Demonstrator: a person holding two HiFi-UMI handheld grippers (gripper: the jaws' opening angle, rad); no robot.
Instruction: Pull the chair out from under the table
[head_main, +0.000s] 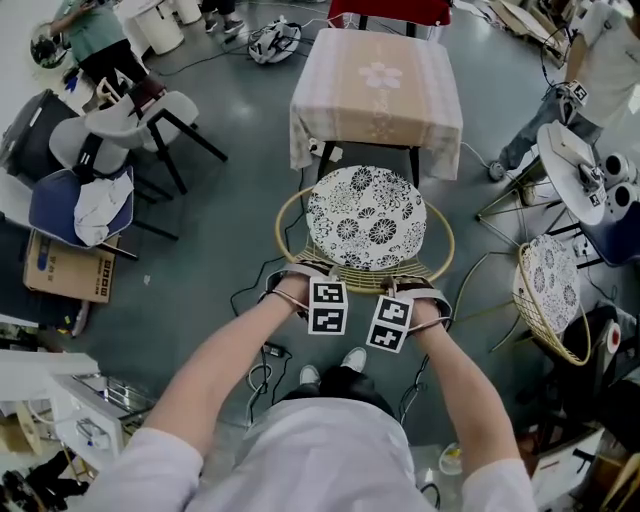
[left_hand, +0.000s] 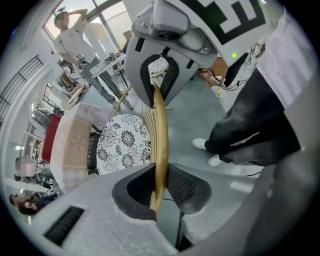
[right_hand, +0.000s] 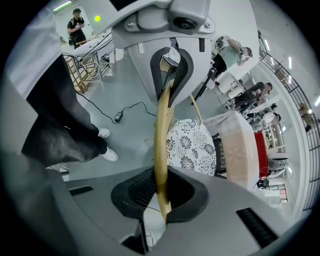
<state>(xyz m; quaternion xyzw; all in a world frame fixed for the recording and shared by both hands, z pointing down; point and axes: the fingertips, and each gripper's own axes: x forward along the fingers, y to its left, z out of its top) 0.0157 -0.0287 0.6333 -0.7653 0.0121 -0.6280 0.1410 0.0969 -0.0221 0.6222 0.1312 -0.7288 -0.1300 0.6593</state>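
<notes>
While the round rattan chair (head_main: 440, 245) with its black-and-white flowered cushion (head_main: 365, 215) is seen standing on the grey floor (head_main: 230, 210) just on the near side of the square surface (head_main: 378, 85) draped in pale pink cloth, its seat is shown almost wholly clear of the cloth's hem. Only the far edge of the cushion is found close to that hem.

The curved golden rim (head_main: 365, 290) of the chair's back, on the side turned away from the surface, is gripped by both tools. The left tool (head_main: 298, 275) is closed narrowly on the rim, which is seen in the left gripper view running upright (left_hand: 160, 130) between the two dark pads (left_hand: 184, 187). The right tool (head_main: 418, 290) is likewise clamped on the same rim (right_hand: 161, 125), the cane being pinched between its pads (right_hand: 140, 192). Both tools are pointed steeply downward and are set side by side, farther from the surface than the cushion.

A second rattan chair (head_main: 548, 300) is seen well to the right of the surface.
</notes>
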